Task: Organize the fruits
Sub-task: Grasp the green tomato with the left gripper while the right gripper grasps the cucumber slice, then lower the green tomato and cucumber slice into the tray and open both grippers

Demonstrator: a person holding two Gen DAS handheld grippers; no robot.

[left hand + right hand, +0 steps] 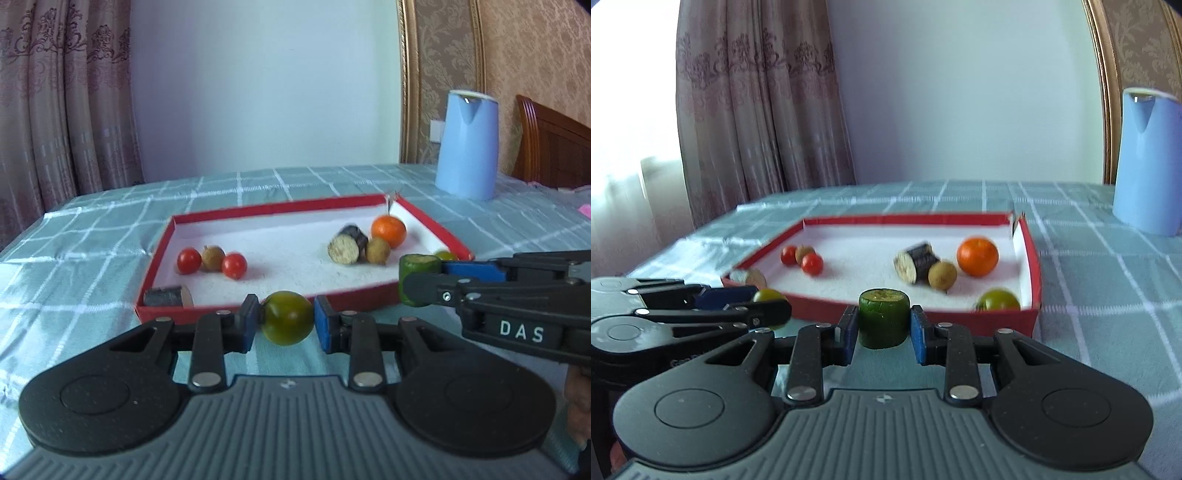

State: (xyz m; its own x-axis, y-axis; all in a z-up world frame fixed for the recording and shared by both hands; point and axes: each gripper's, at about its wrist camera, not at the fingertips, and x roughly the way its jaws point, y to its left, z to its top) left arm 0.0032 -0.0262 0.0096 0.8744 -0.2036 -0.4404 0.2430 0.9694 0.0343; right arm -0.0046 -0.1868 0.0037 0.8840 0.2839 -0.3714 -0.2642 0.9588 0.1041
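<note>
My left gripper [286, 319] is shut on a green tomato [287, 317], held just in front of the red tray's near wall [221, 312]. My right gripper [883, 323] is shut on a green cucumber piece [884, 317], also in front of the tray [960, 319]. The right gripper with the cucumber piece [419, 271] shows at the right of the left wrist view. The left gripper with its tomato [768, 297] shows at the left of the right wrist view. Inside the tray lie two red tomatoes [210, 262], two longans [377, 250], an orange [388, 231], a dark sugarcane piece [347, 244], another green tomato [998, 301] and a cut piece at the near left corner [168, 295].
A light blue kettle [467, 144] stands on the checked green tablecloth [92, 236] behind and right of the tray. A wooden chair back [554, 147] is at the far right. Curtains [62, 96] hang at the left behind the table.
</note>
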